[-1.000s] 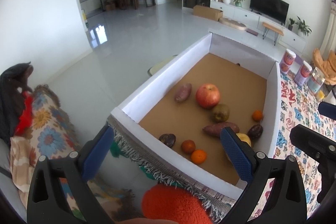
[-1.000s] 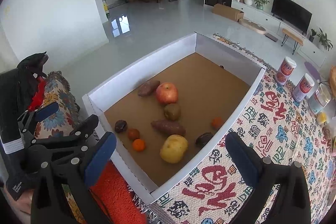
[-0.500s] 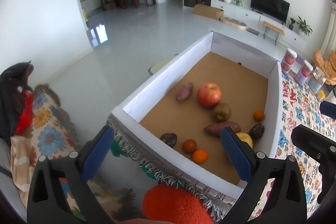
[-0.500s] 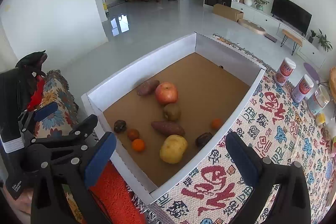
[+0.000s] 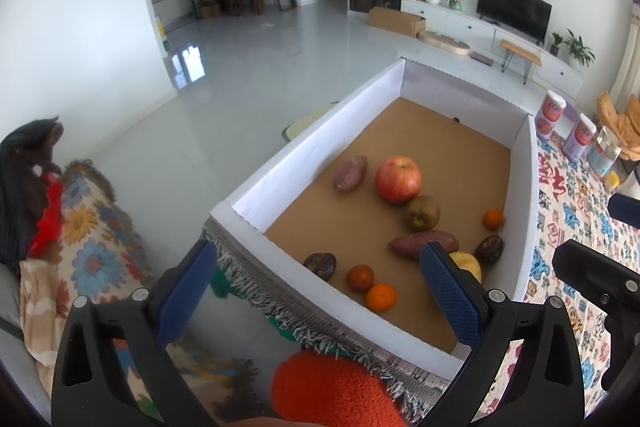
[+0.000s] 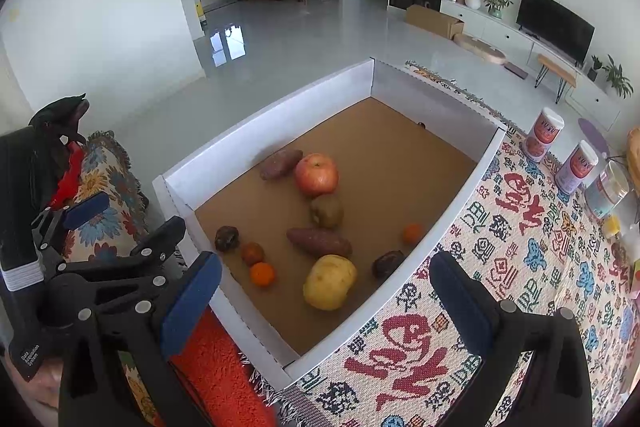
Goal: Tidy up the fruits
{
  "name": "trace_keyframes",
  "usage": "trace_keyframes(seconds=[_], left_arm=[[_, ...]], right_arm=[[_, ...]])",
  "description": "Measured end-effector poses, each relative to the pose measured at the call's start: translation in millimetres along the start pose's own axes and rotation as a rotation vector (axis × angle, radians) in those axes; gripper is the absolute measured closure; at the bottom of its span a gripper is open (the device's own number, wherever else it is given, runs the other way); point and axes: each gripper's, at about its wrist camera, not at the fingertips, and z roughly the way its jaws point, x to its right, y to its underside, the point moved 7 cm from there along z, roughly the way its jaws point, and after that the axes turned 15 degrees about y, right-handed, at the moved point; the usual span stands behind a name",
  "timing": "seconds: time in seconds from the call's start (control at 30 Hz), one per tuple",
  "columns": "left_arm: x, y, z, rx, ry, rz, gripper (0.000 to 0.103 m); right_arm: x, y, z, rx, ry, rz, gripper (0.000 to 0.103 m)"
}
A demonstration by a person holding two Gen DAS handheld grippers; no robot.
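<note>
A white-walled cardboard box (image 6: 256,131) (image 5: 316,139) holds loose produce on its brown floor: a red apple (image 6: 316,174) (image 5: 398,179), a kiwi (image 6: 327,211), two sweet potatoes (image 6: 319,242) (image 6: 280,163), a yellow potato (image 6: 330,287), small oranges (image 6: 262,273) (image 6: 412,232), a reddish tangerine (image 6: 252,253) and two dark fruits (image 6: 227,237) (image 6: 386,264). My left gripper (image 5: 316,291) hangs open in front of the box's near corner, holding nothing. My right gripper (image 6: 320,299) is open over the box's near right wall, also empty.
A patterned woven cloth (image 6: 520,267) covers the surface right of the box. Two cans (image 6: 544,135) (image 6: 578,167) and a jar (image 6: 608,189) stand at the far right. An orange fuzzy item (image 5: 336,391) lies at the box's near corner. A floral-covered seat (image 5: 80,235) sits left.
Both views have drifted very slightly; the fruits and both open grippers stay where they were.
</note>
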Motion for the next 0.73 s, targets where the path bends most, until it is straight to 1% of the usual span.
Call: trace_keyframes(seconds=[0.5,0.67,0.73], left_arm=[[1.0,0.4,1.8,-0.002,0.001,0.001,0.001],[2.5,1.6,4.1,-0.010,0.031,-0.010,0.001],[3.5,1.4,3.6,-0.004,0.024,0.000,0.001]], right_arm=[[1.6,0.2,-0.4,-0.003,0.002,0.001,0.000],[2.2,0.9,0.6,-0.007,0.004,0.002,0.000],[2.5,0.9,1.6,-0.010,0.004,0.004,0.000]])
